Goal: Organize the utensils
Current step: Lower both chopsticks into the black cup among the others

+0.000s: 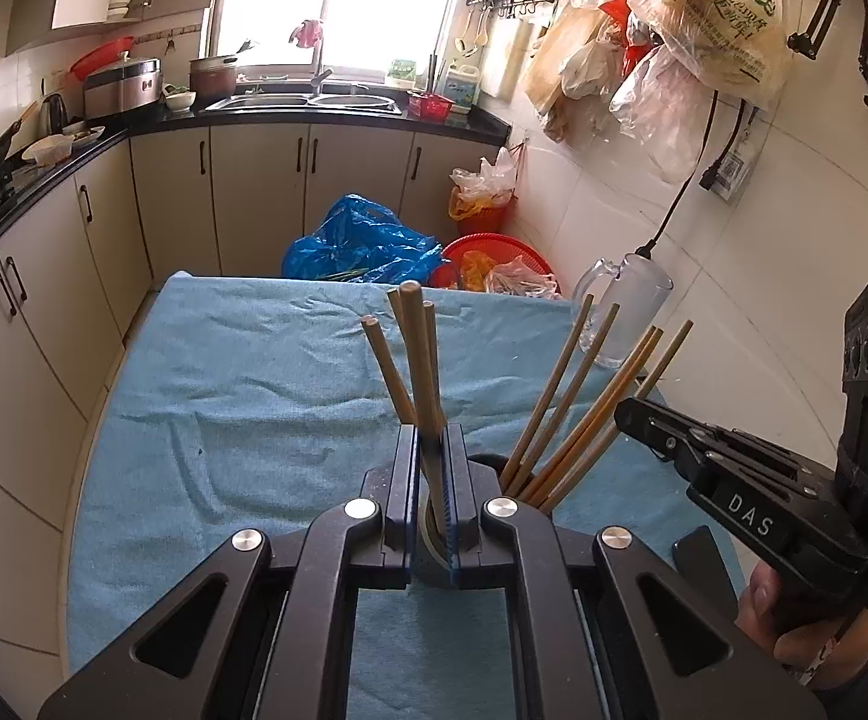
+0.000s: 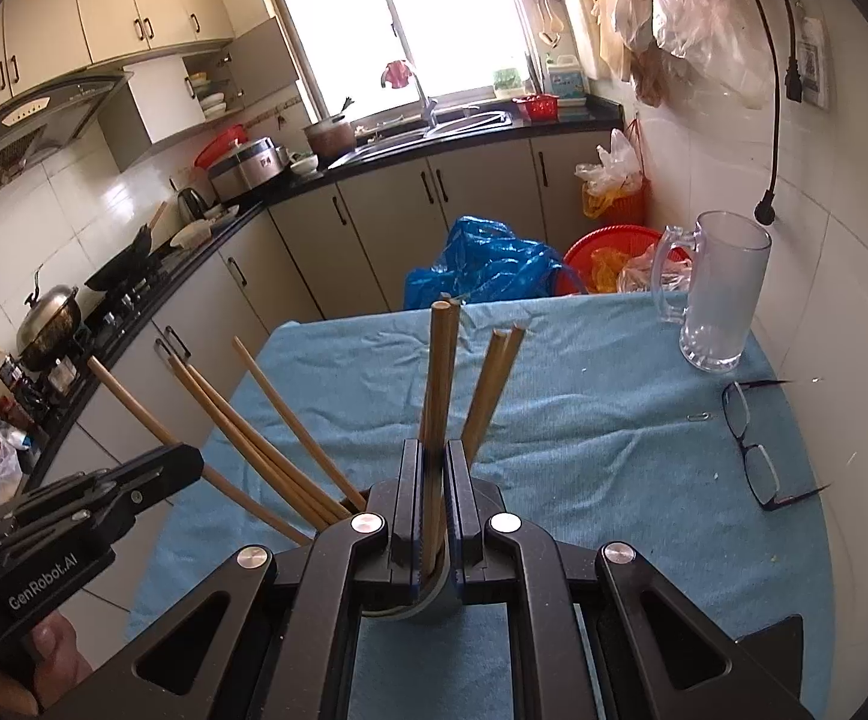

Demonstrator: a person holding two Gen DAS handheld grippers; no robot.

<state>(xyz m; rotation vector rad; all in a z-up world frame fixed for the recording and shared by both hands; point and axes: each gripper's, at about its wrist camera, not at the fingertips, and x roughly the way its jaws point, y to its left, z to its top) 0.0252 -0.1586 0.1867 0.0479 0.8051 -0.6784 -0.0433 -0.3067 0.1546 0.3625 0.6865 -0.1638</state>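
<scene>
My left gripper (image 1: 432,441) is shut on a few upright wooden chopsticks (image 1: 416,354) over the blue towel. Low between its fingers shows the grey curved rim of a holder (image 1: 434,546); the sticks' lower ends are hidden. To its right a second bunch of chopsticks (image 1: 577,396) fans out, with the right gripper's tip (image 1: 628,414) against it. In the right wrist view my right gripper (image 2: 432,456) is shut on upright chopsticks (image 2: 441,372), and two more lean right beside them. The left gripper (image 2: 185,459) sits at the lower left among its fanned chopsticks (image 2: 236,420).
A blue towel (image 1: 242,372) covers the table. A glass mug (image 2: 721,294) stands at the far right corner by the tiled wall. Folded spectacles (image 2: 751,450) and a paper clip (image 2: 699,417) lie on the right. A blue bag (image 1: 362,240) and red basket (image 1: 493,246) sit beyond the far edge.
</scene>
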